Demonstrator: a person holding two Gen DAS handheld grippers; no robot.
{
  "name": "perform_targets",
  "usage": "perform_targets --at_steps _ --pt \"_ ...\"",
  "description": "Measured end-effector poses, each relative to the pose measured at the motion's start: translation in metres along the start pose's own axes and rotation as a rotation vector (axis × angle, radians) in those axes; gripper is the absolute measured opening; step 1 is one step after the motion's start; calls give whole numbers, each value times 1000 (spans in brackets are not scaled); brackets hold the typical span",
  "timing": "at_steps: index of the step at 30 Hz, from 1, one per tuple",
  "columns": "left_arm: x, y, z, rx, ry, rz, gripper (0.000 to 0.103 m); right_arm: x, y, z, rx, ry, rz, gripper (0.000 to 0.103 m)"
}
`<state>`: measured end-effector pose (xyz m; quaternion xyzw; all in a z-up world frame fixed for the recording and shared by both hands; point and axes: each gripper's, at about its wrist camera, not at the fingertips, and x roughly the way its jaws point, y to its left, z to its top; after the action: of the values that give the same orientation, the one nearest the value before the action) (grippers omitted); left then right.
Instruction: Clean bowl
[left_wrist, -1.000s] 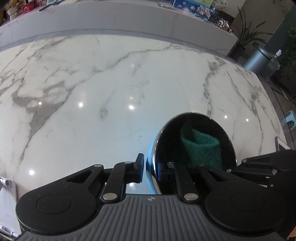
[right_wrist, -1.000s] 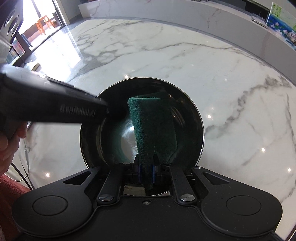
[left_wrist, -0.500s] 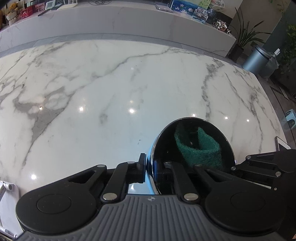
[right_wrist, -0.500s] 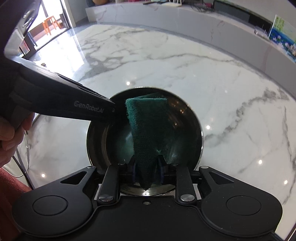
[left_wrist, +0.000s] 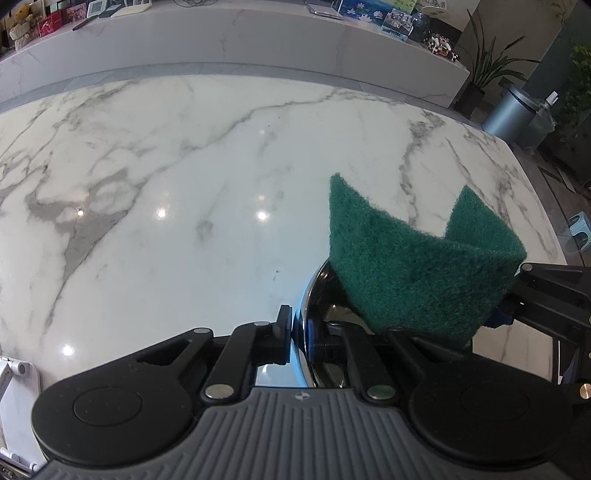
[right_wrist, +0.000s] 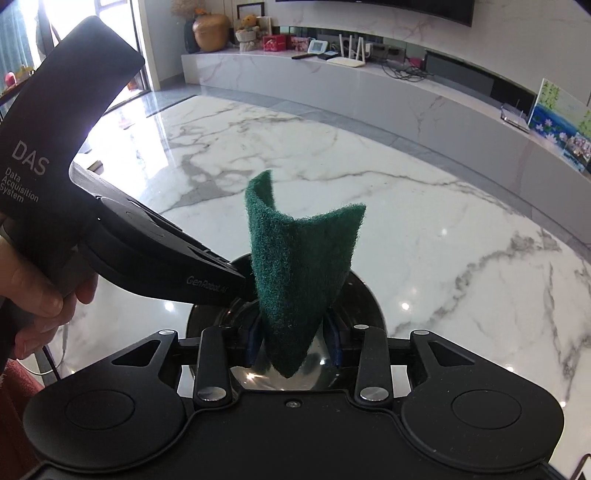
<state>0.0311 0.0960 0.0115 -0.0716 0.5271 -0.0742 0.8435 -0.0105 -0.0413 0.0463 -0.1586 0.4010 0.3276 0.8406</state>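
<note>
A shiny steel bowl (left_wrist: 314, 295) sits on the white marble table (left_wrist: 184, 184). My left gripper (left_wrist: 301, 339) is shut on the bowl's rim, one finger outside and one inside. In the right wrist view the bowl (right_wrist: 365, 306) lies low, mostly behind the green scouring pad (right_wrist: 295, 273). My right gripper (right_wrist: 293, 341) is shut on the folded pad and holds it above the bowl, clear of the inside. The pad also shows in the left wrist view (left_wrist: 417, 266), with the right gripper (left_wrist: 517, 306) at its right end. The left gripper's body (right_wrist: 147, 251) reaches in from the left.
A raised marble counter (left_wrist: 229, 40) with pictures and small items runs behind the table. A grey bin (left_wrist: 513, 110) and a plant (left_wrist: 487, 70) stand on the floor at the far right. A white stand (left_wrist: 14, 376) sits at the near left edge.
My right gripper has lifted the green pad up out of the bowl, and its camera now looks more level. The left gripper has kept its hold on the rim.
</note>
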Motion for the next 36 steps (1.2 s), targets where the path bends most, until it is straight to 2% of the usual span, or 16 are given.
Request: perform_targets --at_steps 12,18,21,25,33,36 --pt "0 -1 0 8 2 5 7 -14 6 -15 -128 57 -97 58" --pt "-1 -3 0 11 -2 7 7 -18 0 -22 -124 108 -113 63" --pt "-1 -4 -1 12 -3 5 7 -18 -6 -24 -91 157 -99 68" --pt "-1 -4 -1 15 -2 1 7 -21 -14 -29 -21 173 -104 69" --pt "-1 -6 -2 23 1 -5 7 -43 -25 -21 155 83 -101 69" --pt "-1 -7 -2 27 0 -3 7 -42 -34 -14 245 70 -72 69"
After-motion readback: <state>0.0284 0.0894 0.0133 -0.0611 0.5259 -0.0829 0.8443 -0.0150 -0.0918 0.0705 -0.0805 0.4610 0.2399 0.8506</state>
